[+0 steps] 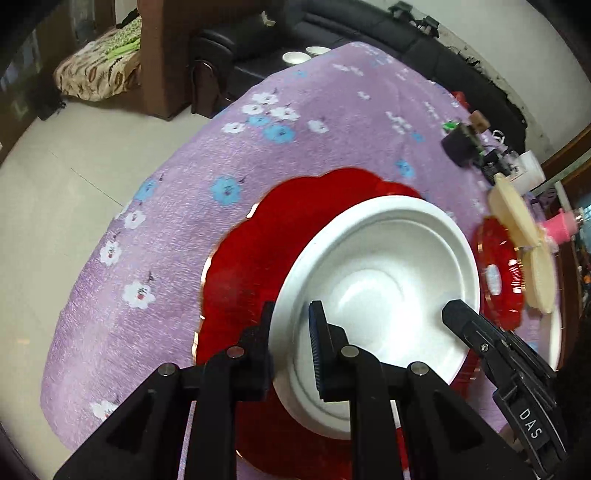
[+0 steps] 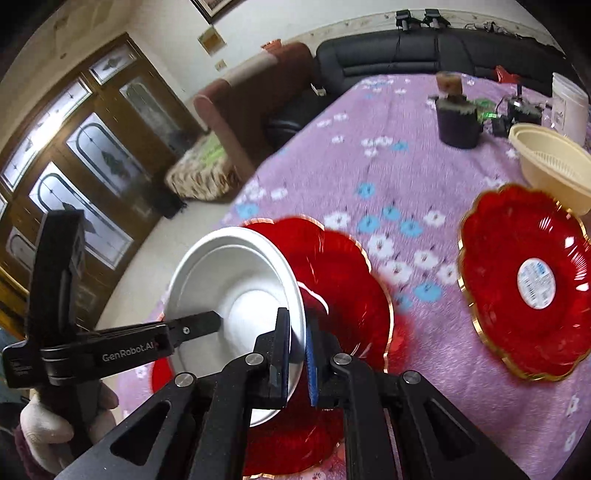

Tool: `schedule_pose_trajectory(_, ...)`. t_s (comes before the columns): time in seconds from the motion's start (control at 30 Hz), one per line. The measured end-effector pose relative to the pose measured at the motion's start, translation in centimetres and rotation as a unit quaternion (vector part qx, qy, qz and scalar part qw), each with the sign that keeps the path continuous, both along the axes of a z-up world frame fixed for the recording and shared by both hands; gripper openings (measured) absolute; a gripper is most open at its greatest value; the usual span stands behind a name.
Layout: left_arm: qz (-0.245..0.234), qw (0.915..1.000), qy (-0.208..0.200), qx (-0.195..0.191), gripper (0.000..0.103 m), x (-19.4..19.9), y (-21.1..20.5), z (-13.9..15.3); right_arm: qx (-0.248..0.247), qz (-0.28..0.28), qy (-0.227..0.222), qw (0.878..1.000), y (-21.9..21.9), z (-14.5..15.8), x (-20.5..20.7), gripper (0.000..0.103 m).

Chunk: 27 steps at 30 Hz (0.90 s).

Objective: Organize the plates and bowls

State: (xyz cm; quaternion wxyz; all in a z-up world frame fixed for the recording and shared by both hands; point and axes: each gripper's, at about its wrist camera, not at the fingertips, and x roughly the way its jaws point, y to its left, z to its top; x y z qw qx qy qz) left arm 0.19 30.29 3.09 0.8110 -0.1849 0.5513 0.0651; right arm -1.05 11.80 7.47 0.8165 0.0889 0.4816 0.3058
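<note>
1. Left wrist view: a table (image 1: pixel 295 122) under a purple flowered cloth is seen, a tiled floor at left, a black sofa (image 1: pixel 369 26) at top.
2. The white bowl (image 1: pixel 376 295) over a red plate (image 1: pixel 258 266) is gripped at its rim by the left gripper (image 1: pixel 291 325) fingers.
3. Right wrist view: the bowl rim is clamped by the right gripper (image 2: pixel 297 350); a second red plate (image 2: pixel 524 280) lies at right, a cream colander (image 2: pixel 554 170) above it.

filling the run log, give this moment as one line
left tool: shut on white bowl rim | right tool: shut on opposite rim | bowl over red plate
</note>
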Motion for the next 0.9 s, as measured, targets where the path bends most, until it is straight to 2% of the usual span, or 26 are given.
schedule_pose_trajectory(0.07,0.003,0.9999,-0.011,0.008,0.022,-0.1,0.0,0.3,0.000,-0.003,0.005,1.000,0.2,-0.7,0.2,0.011)
schedule_pose_trajectory(0.13,0.004,0.9997,-0.025,0.005,0.046,-0.3,0.1,0.9,-0.006,-0.009,-0.005,1.000,0.3,-0.9,0.0,0.012)
schedule_pose_trajectory(0.23,0.007,0.9987,-0.049,-0.010,0.061,-0.9,0.3,1.9,-0.023,-0.005,-0.035,0.999,0.6,-0.4,-0.5,0.015)
schedule_pose_trajectory(0.27,0.009,0.9983,-0.057,-0.006,0.061,-1.2,0.2,2.4,-0.027,-0.002,-0.043,0.999,0.7,-0.2,-0.7,0.017)
schedule_pose_trajectory(0.33,0.014,0.9974,-0.071,-0.005,0.064,-1.7,0.2,3.1,-0.027,0.000,-0.053,0.998,0.7,0.2,-0.9,0.029)
schedule_pose_trajectory(0.4,0.020,0.9962,-0.085,-0.011,0.066,-2.4,0.2,3.9,-0.022,-0.001,-0.059,0.998,0.5,0.6,-1.1,0.032)
schedule_pose_trajectory(0.53,0.044,0.9942,-0.097,0.015,0.072,-4.1,-0.3,5.4,-0.003,-0.011,-0.065,0.998,-0.9,1.5,-1.7,0.032)
schedule_pose_trajectory(0.6,0.043,0.9920,-0.117,0.019,0.072,-5.3,-1.0,6.4,0.011,-0.017,-0.070,0.997,-2.1,2.4,-2.4,0.032)
schedule_pose_trajectory(0.73,0.021,0.9882,-0.152,-0.003,0.073,-7.5,-3.0,7.9,0.027,-0.033,-0.081,0.996,-5.3,3.7,-3.5,0.032)
schedule_pose_trajectory(0.9,-0.011,0.9854,-0.166,-0.036,0.074,-8.7,-6.4,8.0,0.021,-0.081,-0.079,0.993,-11.0,3.6,-3.5,0.033)
